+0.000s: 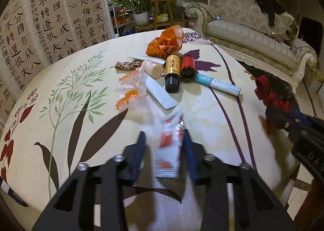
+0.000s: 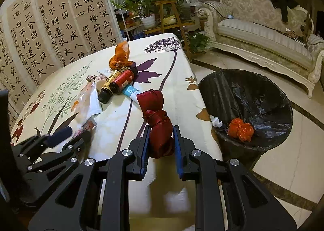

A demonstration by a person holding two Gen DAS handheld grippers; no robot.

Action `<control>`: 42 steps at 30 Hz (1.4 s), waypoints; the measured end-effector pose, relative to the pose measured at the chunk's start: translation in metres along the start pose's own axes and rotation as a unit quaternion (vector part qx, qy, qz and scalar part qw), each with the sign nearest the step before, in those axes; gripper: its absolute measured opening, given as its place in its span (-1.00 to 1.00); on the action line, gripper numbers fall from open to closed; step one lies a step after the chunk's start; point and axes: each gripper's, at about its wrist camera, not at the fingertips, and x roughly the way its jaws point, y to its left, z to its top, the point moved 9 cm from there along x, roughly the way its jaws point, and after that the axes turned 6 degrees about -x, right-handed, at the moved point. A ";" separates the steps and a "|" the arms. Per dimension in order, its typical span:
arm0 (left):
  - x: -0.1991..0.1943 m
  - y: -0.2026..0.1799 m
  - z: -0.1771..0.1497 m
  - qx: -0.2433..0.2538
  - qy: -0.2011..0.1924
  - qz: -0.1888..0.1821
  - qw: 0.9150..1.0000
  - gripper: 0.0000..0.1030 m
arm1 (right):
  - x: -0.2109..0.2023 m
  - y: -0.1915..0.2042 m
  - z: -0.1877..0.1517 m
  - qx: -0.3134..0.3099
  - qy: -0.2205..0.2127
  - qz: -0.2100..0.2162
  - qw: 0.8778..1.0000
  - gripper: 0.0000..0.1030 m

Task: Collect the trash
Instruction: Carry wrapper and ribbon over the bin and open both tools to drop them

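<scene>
A crumpled white tube with red patches (image 1: 170, 146) lies on the flowered tablecloth (image 1: 70, 99) between the fingers of my left gripper (image 1: 164, 131). The right pad touches it; a strip of cloth shows between the tube and the left pad. My right gripper (image 2: 161, 127) is shut on a knotted dark red cloth bundle (image 2: 156, 109), held over the table's right edge beside the black-lined bin (image 2: 220, 93). In the bin lie an orange bag (image 2: 241, 129) and a white wad (image 2: 215, 121). The right gripper (image 1: 283, 117) also shows in the left wrist view.
Further trash lies mid-table: an orange plastic bag (image 1: 166, 42), a gold-label bottle (image 1: 172, 71), a red-label bottle (image 1: 187, 67), a blue-white tube (image 1: 216, 83), a white flat strip (image 1: 160, 93), a clear wrapper (image 1: 129, 89), twine (image 1: 125, 66). A calligraphy screen (image 1: 50, 24), plants and a sofa (image 1: 253, 34) stand beyond.
</scene>
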 end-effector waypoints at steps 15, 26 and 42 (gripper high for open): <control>-0.023 -0.017 0.015 0.004 -0.042 -0.018 0.999 -0.62 | -0.006 -0.015 0.005 0.010 -0.010 -0.011 1.000 -0.59; -0.011 -0.068 0.038 0.031 -0.043 -0.057 0.997 -0.62 | -0.005 -0.062 0.013 0.034 -0.013 -0.058 0.998 -0.59; 0.021 -0.139 0.079 0.067 -0.041 -0.096 0.992 -0.62 | 0.008 -0.133 0.033 0.064 -0.013 -0.115 0.991 -0.59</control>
